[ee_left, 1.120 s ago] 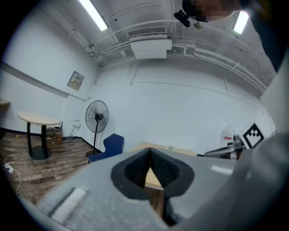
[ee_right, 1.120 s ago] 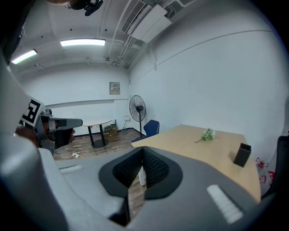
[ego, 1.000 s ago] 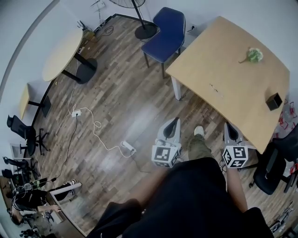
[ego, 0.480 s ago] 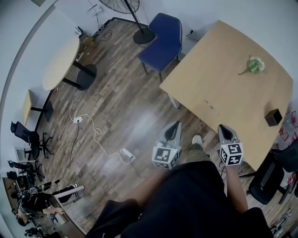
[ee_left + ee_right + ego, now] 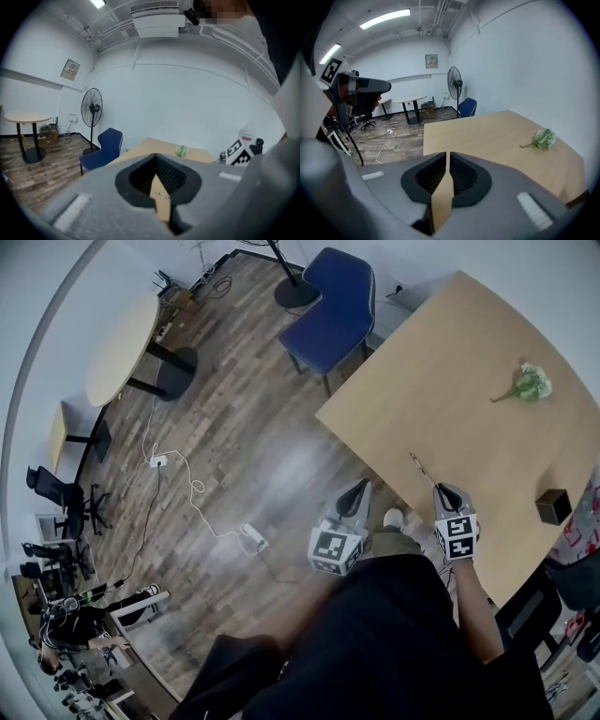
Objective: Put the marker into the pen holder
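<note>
Both tools are pinched narrow and empty: the left tool (image 5: 360, 487) hangs over the floor (image 5: 234, 446), the right tool (image 5: 441, 489) at the worktop (image 5: 469, 362) edge. Just beyond it, at 11 o'clock, lies the marker (image 5: 418, 466); the holder (image 5: 553, 506) sits at 3 o'clock. I'd spread the right tool, then straddle the marker's middle crosswise.

The table (image 5: 469, 399) at the right is pale wood, with a black pen holder (image 5: 553, 506) and a green sprig (image 5: 532, 382) on it. The chair (image 5: 337, 306) at top centre is deep blue. The floor (image 5: 234, 427) shows streaky brown planks. The left gripper (image 5: 361, 486) and right gripper (image 5: 441, 489) are grey, patterned with black-and-white squares.
</note>
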### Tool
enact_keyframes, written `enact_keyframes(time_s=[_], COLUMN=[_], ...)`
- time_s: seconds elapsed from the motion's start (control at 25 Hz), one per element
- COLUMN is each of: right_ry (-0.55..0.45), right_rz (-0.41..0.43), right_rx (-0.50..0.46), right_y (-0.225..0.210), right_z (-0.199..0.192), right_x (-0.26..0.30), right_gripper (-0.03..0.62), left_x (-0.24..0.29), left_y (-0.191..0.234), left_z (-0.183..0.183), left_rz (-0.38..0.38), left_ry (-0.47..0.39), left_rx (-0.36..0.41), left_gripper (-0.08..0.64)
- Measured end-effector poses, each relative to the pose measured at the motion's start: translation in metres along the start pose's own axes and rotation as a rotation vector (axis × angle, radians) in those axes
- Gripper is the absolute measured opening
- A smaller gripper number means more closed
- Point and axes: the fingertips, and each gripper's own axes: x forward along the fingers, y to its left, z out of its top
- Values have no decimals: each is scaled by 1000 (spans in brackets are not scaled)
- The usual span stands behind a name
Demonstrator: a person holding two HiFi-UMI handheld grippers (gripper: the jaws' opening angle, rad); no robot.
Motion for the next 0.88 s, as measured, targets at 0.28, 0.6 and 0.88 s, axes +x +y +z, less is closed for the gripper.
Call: enact_keyframes(time_s=[0.28,0.6,0.88], right_ry=[146,348,461], right_rz=[117,141,126], right_rx=[-53,-42,-18], right_y=[-11,-17,-14], right_z=[-21,-61,-77], right_x=[71,149,175], right_gripper=[71,95,87], left_x=[36,60,63], left_y=[5,43,76], left_z=[-10,-27,-27], left_rz=[-24,-63,-86], left_ry=[21,9,20], left_rx=[-34,-125,-226], left_gripper=[2,2,2])
